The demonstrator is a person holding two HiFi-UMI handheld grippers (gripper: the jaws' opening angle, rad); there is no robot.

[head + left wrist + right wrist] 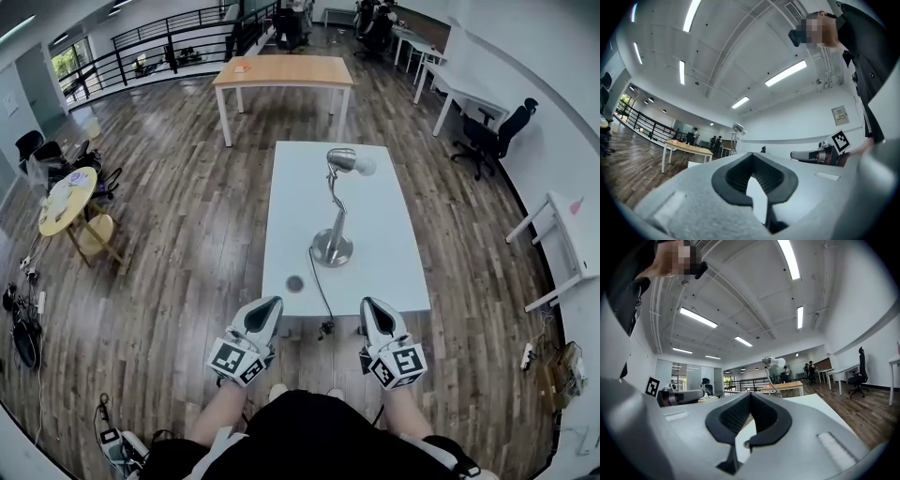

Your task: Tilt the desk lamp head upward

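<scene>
Both pairs of jaws are closed on nothing. The left gripper (266, 309) and right gripper (373, 309) are held about level at the near edge of a white surface (389, 272). Straight ahead, between the two and well apart from both, stands the desk lamp (334, 225). Its round metal base (332, 248) looks heavy and steady. The thin neck (337, 202) probably flexes stiffly. The head (349, 161), farthest from the jaws, looks smooth, light and slippery. Best hold: steady the base, pinch the head's housing, avoid the pale front.
</scene>
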